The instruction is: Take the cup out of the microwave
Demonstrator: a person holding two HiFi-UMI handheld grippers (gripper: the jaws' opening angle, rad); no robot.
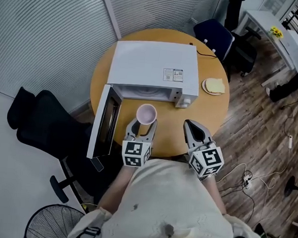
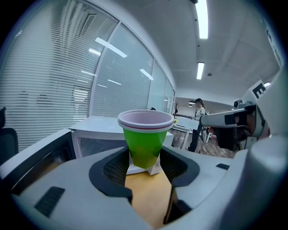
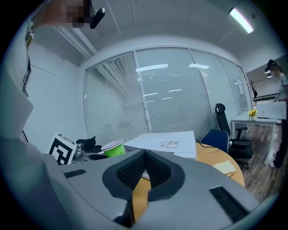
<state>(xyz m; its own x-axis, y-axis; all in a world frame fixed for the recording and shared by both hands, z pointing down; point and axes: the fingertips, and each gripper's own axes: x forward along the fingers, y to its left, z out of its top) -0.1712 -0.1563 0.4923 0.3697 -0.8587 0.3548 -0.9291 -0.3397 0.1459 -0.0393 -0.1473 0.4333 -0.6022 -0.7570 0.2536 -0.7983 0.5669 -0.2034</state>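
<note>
One cup | left tongs are squeezing it | right tongs are sitting closed, empty | tip: keeping it straight up, going slowly to table.

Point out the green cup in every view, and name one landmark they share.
Head view: cup at centre, gripped by the left gripper, just in front of the open microwave.
Left gripper view: dead centre, between the jaws.
Right gripper view: low, left of centre.
Shared landmark: the white microwave.
</note>
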